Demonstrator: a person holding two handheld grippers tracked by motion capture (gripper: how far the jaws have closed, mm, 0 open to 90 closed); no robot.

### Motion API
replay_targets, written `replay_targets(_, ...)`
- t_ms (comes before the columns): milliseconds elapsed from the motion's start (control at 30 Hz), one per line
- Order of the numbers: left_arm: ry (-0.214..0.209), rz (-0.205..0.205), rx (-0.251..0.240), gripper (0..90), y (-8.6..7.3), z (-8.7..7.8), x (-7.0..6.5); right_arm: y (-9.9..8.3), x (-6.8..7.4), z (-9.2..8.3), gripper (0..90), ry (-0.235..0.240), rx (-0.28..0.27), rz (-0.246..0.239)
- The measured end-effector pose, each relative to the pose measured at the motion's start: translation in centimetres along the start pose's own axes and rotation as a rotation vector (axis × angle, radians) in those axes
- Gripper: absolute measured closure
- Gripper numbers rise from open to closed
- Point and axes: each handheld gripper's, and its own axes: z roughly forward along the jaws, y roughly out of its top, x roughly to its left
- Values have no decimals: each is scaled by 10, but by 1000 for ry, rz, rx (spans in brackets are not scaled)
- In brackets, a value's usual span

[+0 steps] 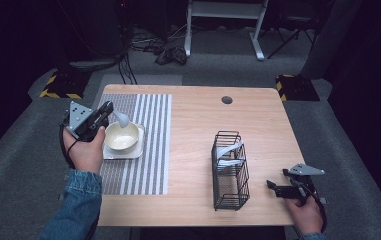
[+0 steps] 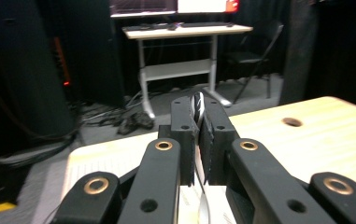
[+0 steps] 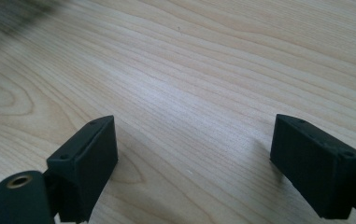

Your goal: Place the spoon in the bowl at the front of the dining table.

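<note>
Pale wood, lightly grained, makes up the table (image 1: pixel 198 150), and a round cable hole (image 1: pixel 227 100) sits near its far edge. A grey-and-white striped mat (image 1: pixel 145 145) covers the left part of the top. On the mat lies a white square plate (image 1: pixel 123 151) with a cream bowl (image 1: pixel 122 137) on it.

The left gripper (image 1: pixel 109 111) is held just beside the bowl's far-left rim, its jaws pressed together on a thin white spoon (image 1: pixel 122 119) whose end hangs over the bowl. In the left gripper view that same spoon (image 2: pixel 198 105) shows as a narrow white strip pinched between the pads (image 2: pixel 183 140).

Right of centre stands a black wire basket (image 1: pixel 230 172) with two more white utensils (image 1: pixel 229 152) leaning inside it. The right gripper (image 1: pixel 274 187) rests low at the table's near-right corner, well apart from the basket, jaws spread wide with bare wood between them, as the right gripper view shows plainly (image 3: pixel 194 163).

Around the table the floor is grey carpet (image 1: pixel 23 160). Beyond it stands a white-framed desk (image 1: pixel 225 22), a tangle of dark cables (image 1: pixel 170 52) on the floor, and yellow-and-black striped bases (image 1: pixel 60 85) at either side. The rest of the room is dark curtain.
</note>
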Motion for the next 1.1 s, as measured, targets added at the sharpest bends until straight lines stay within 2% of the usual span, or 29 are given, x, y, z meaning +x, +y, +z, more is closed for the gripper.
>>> replay_targets(167,52,-7,25,850,-12,3,10,0,0,0,150,0,0,0)
replay_targets(567,107,4,94,850,-46,9,22,0,0,0,150,-1,0,0)
replay_targets(700,106,7,107,850,-52,9,22,0,0,0,150,0,0,0)
replay_targets(833,107,33,125,850,-59,9,18,0,0,0,150,0,0,0)
replay_targets(967,110,19,145,850,-68,12,19,0,0,0,150,-1,0,-1)
replay_targets(1100,118,27,158,850,-73,15,17,0,0,0,150,-1,0,0)
